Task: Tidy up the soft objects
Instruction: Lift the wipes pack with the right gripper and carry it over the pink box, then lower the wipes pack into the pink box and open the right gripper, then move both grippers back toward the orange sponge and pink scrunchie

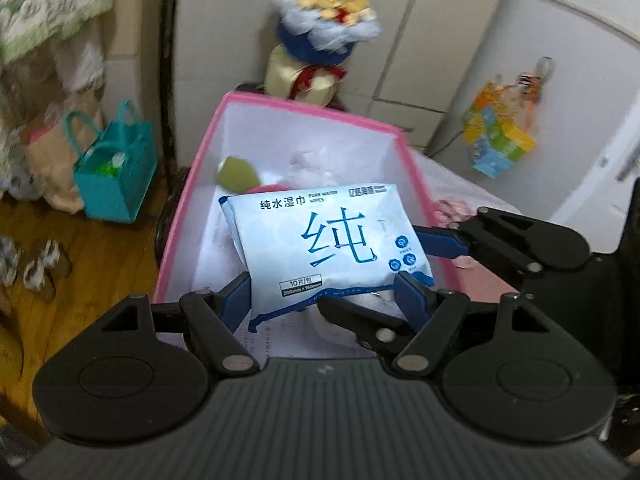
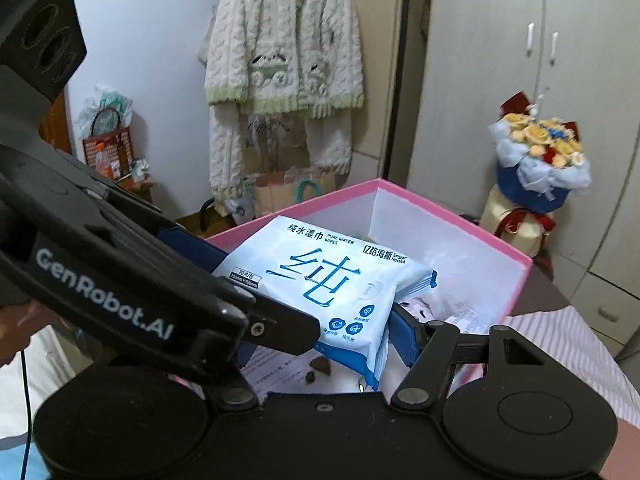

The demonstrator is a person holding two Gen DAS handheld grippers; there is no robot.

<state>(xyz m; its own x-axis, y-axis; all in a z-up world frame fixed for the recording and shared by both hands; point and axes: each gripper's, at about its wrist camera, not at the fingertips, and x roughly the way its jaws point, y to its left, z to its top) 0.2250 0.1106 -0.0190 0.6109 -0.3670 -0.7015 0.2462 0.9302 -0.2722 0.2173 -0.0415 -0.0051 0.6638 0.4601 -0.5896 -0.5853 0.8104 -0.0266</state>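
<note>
A pale blue pack of wet wipes (image 1: pixel 320 240) (image 2: pixel 332 280) hangs tilted over an open pink box (image 1: pixel 312 109) (image 2: pixel 444 218) with white inner walls. My left gripper (image 1: pixel 324 300) is shut on the pack's near end, one blue finger against each side. My right gripper (image 2: pixel 324 340) is shut on the same pack; in the left wrist view it comes in from the right (image 1: pixel 396 276). In the right wrist view the left gripper (image 2: pixel 240 288) crosses in front and hides my right gripper's left finger. Inside the box lie a green soft thing (image 1: pixel 236 174) and a white fluffy thing (image 1: pixel 312 168).
A teal bag (image 1: pixel 116 172) stands on the wood floor left of the box. A bouquet (image 1: pixel 324 20) (image 2: pixel 540 160) stands behind it by white wardrobe doors. A knit cardigan (image 2: pixel 284 60) hangs on the wall. Striped bedding (image 2: pixel 560 340) lies to the right.
</note>
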